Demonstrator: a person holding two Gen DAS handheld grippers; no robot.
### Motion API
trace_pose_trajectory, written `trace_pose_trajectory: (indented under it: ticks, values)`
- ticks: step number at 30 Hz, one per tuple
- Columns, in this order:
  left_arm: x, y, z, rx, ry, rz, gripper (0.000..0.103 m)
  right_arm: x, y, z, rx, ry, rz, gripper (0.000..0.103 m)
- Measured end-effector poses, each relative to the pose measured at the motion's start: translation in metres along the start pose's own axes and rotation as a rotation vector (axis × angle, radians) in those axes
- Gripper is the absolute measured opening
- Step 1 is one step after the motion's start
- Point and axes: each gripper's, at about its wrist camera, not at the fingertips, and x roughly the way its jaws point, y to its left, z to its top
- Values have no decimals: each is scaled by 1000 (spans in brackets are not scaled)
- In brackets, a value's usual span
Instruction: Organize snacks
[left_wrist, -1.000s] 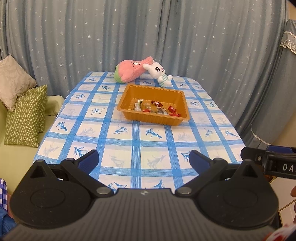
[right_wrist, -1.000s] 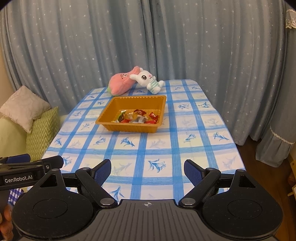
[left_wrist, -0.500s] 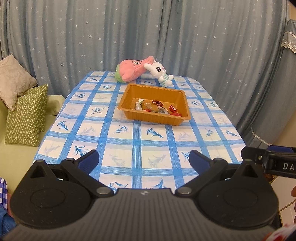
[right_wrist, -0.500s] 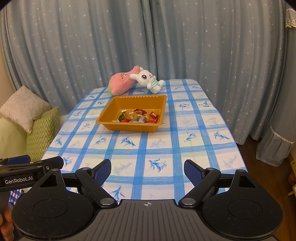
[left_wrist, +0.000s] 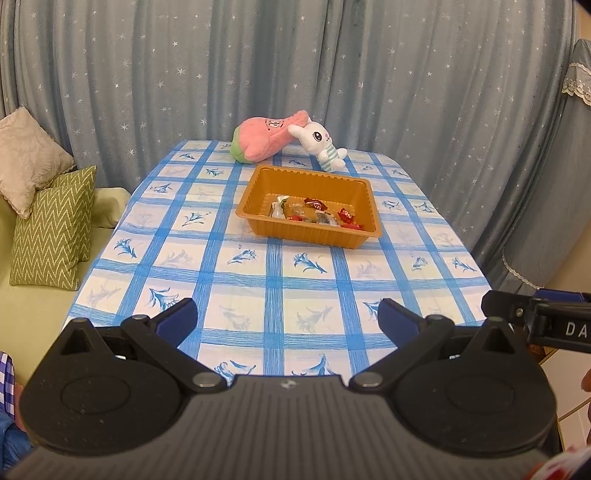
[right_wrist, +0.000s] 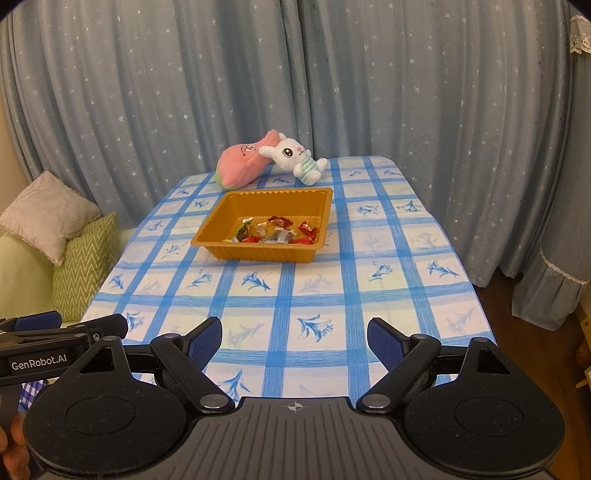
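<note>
We hold both tools at the near edge of the surface (left_wrist: 273, 291), which is covered by a blue-checked cloth. The left gripper (left_wrist: 287, 317) and the right gripper (right_wrist: 294, 341) each have their jaws spread wide with nothing between them.

The snacks (right_wrist: 275, 230) lie in a small heap inside the orange plastic tray (right_wrist: 258, 254), which sits toward the far half of the surface, well apart from both tools. In the left view the same tray (left_wrist: 306, 233) shows the wrapped pieces (left_wrist: 314, 214) crowded toward its near side. Beyond it rest a pink plush toy (left_wrist: 264, 140) and a white plush rabbit (left_wrist: 321, 146), touching each other.

We judge the snacks to be light, individually wrapped sweets in crinkly film: slick, easily deformed, and prone to slide or to come up in twos where they overlap. We would pinch one across its middle or by a twisted wrapper end, choosing a piece at the edge of the heap.

The tray looks thin, ribbed and light, so it will probably skate on the cloth if nudged. We would take it by the rim, and steady it with the other tool while picking.
</note>
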Motion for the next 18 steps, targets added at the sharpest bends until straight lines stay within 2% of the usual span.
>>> trace_pose_trajectory:
  ticks: [18]
  values:
    - [4,1,-5,-8,8,-4,103,0,-1,0,1,1,1,85]
